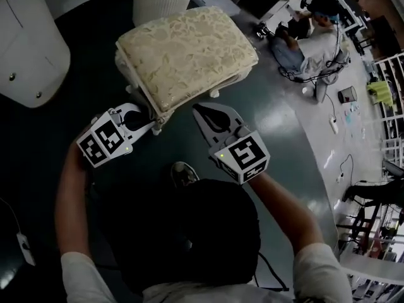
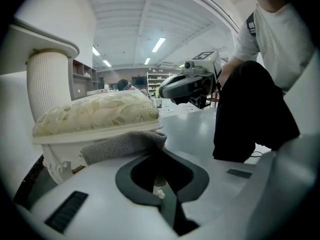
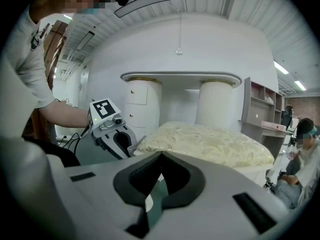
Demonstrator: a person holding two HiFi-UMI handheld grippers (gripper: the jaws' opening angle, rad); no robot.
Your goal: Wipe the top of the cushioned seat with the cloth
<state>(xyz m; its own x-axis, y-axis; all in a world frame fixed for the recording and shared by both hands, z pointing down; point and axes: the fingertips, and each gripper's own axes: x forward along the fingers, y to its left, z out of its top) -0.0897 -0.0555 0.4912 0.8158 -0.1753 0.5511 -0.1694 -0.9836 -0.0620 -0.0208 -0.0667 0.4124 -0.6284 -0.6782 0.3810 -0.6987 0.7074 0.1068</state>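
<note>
The left hand-held gripper (image 2: 152, 154) is clenched on the grey cloth (image 2: 122, 146), which bunches out just past its tips. Straight ahead of it, the cloth sits low against the near corner of the cushioned seat (image 1: 186, 52), under the rim of the cream leaf-patterned padding (not up on its top). The right hand-held gripper (image 3: 161, 155) is clamped together with nothing in it, its tips pointing at the seat's near edge and a little apart from it. Beyond the seat from both stand white fluted columns (image 3: 216, 104). Farther off to the right hand-held gripper's right, a person (image 1: 312, 43) sits low on the floor (image 1: 271, 125).
</note>
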